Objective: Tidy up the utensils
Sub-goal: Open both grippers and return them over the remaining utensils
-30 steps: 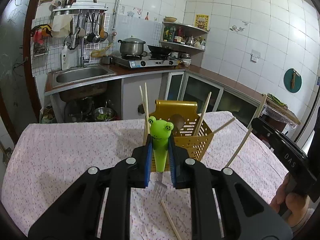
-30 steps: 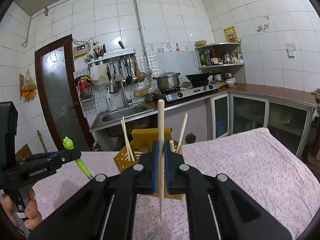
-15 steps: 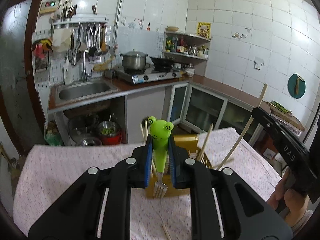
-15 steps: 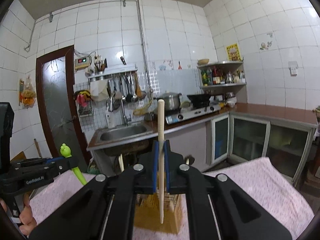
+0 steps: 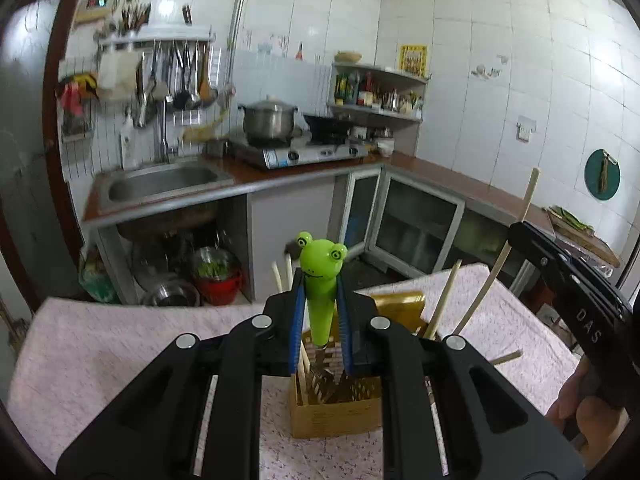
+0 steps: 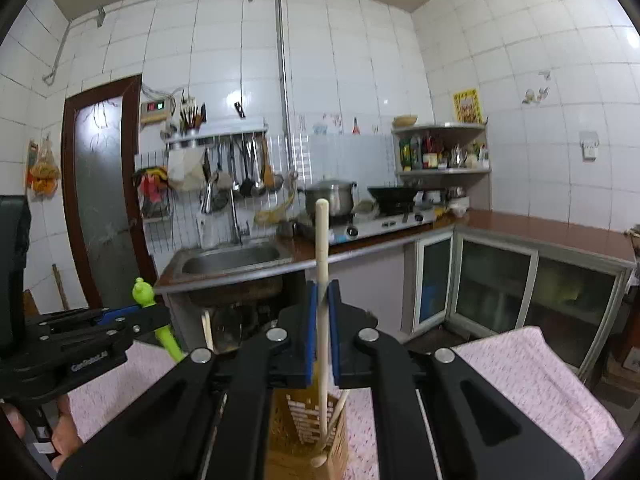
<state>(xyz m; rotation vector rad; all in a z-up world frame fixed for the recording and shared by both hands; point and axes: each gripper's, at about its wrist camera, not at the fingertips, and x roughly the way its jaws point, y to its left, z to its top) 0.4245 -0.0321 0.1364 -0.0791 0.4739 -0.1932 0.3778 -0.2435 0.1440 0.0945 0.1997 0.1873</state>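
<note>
My left gripper (image 5: 320, 320) is shut on a fork with a green frog handle (image 5: 320, 276). Its metal tines hang inside the top of the yellow slotted utensil holder (image 5: 336, 416), which holds several wooden chopsticks (image 5: 442, 300). My right gripper (image 6: 322, 332) is shut on a long wooden chopstick (image 6: 322, 248), held upright with its lower end down inside the same holder (image 6: 308, 432). The right gripper (image 5: 572, 300) shows at the right in the left wrist view. The left gripper (image 6: 92, 336) with the frog fork (image 6: 154, 316) shows at the left in the right wrist view.
The holder stands on a table with a pink floral cloth (image 5: 104, 332). Behind it are a counter with a steel sink (image 5: 160, 180), a gas stove with a pot (image 5: 272, 120), and glass-door cabinets (image 6: 496, 288). One chopstick (image 5: 506, 358) lies on the cloth right of the holder.
Both grippers rose and tipped over the holder. The fork's tines and the chopstick's lower end now hang inside the holder instead of in front of it.
</note>
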